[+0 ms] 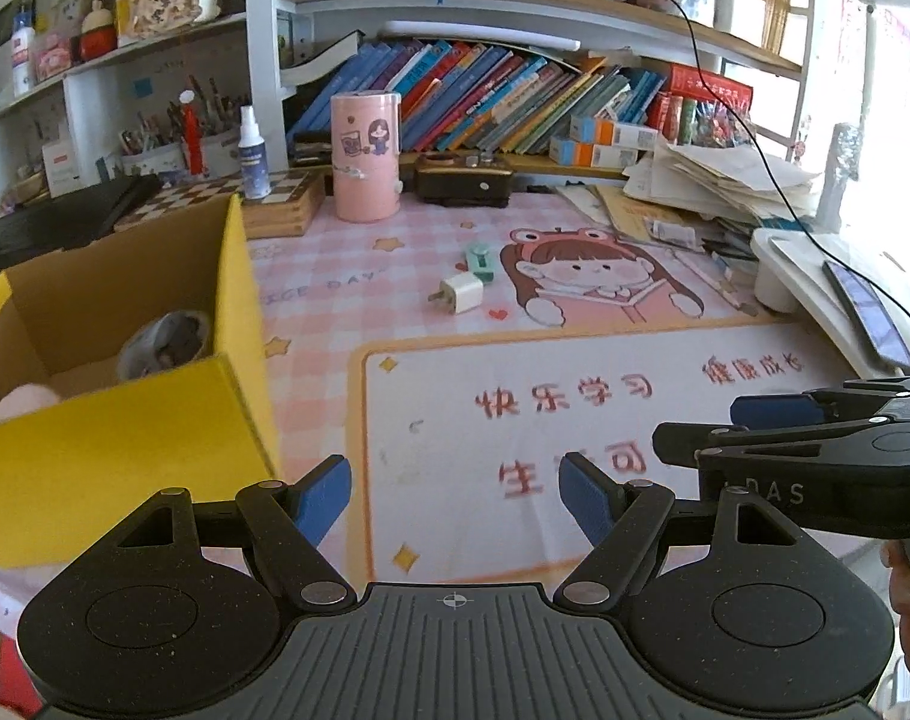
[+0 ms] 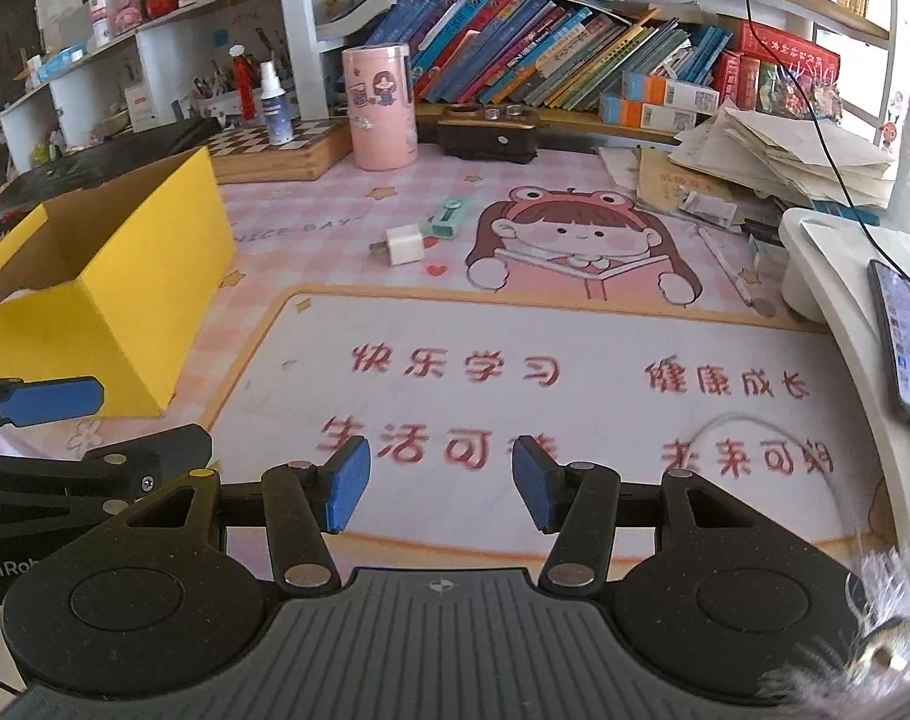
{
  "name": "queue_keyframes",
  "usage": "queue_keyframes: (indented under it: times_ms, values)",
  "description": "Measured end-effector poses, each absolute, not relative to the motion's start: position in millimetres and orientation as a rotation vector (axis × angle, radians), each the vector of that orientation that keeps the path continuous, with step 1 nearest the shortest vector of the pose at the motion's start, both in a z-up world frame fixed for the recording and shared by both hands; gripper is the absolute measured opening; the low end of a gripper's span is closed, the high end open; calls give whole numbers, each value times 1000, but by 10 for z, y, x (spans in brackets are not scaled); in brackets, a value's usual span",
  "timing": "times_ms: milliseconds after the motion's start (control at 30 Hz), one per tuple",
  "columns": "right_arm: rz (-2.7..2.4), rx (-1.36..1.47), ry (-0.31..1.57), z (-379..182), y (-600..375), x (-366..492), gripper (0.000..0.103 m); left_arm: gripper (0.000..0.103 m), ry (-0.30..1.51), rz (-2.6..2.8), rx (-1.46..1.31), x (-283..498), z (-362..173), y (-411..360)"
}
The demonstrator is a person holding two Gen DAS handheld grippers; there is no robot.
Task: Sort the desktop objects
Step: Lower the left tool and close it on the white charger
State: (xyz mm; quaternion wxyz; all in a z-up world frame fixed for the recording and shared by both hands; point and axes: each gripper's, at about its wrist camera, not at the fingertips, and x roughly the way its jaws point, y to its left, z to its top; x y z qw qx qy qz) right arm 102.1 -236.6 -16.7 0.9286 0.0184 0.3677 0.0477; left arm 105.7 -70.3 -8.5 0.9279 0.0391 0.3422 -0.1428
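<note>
On the pink desk mat (image 2: 574, 324), sorting looks partly done: the yellow box (image 1: 155, 420) at the left already holds a roll of tape (image 1: 167, 345) and something soft and pink, while a white charger (image 1: 460, 293) and a small green gadget (image 1: 480, 260) touching it lie loose near the mat's middle. Both the left gripper (image 1: 455, 501) and the right gripper (image 2: 441, 489) hang low over the near edge, jaws wide and holding nothing. Judging from this, the two loose items sit well ahead of either pair of jaws, the charger nearer, so a forward reach is needed.
</note>
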Motion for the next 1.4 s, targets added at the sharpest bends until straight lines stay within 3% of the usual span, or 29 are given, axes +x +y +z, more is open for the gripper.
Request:
queue_keyframes:
  times_ms: [1400]
  values:
    - [260, 2, 716, -108, -3477, 2898, 53, 77, 750, -23, -19, 2596, -393, -1758]
